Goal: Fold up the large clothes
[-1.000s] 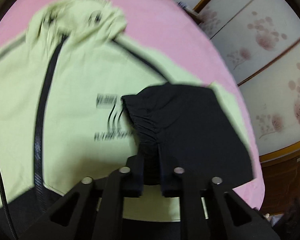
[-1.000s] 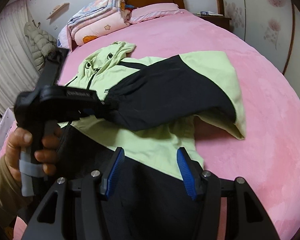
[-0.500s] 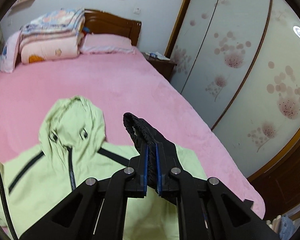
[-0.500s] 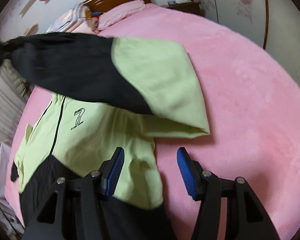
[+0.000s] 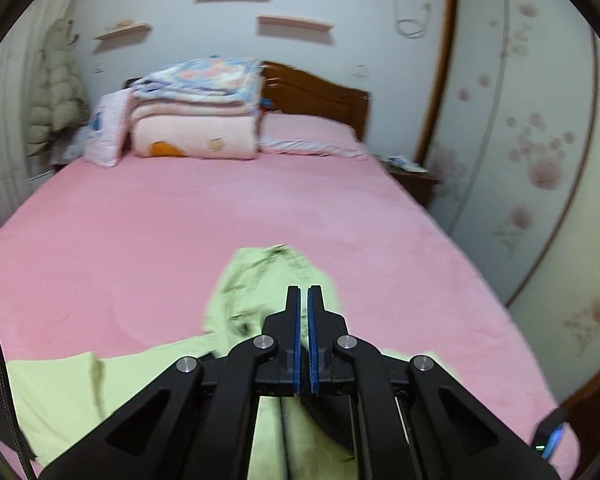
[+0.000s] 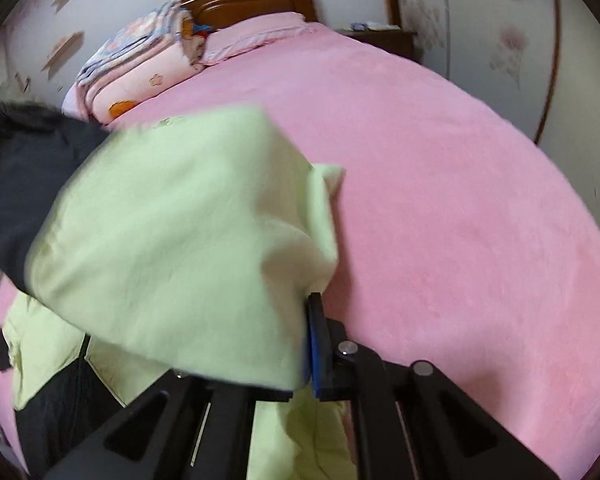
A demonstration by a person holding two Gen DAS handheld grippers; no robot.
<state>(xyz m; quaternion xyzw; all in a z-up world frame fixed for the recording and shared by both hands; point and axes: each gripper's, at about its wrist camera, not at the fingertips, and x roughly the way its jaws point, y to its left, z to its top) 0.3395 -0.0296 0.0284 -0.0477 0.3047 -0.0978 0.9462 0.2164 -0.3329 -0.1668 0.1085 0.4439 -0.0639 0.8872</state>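
The right gripper (image 6: 306,344) has just pinched shut on the green sleeve (image 6: 180,248), which was lying loose between spread jaws half a second ago. The left gripper (image 5: 304,336) is pressed together and has let go of the black cuff; I judge the sleeve fold is now handed over. The jacket (image 5: 260,280) lies on the pink bed (image 5: 140,220). 1 right finger is hidden under cloth, and blur smears the hood.

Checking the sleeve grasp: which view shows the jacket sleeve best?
The right wrist view: the sleeve fills it, light green running into black, draped over the right gripper. The left wrist view shows only the jacket's hood and body.
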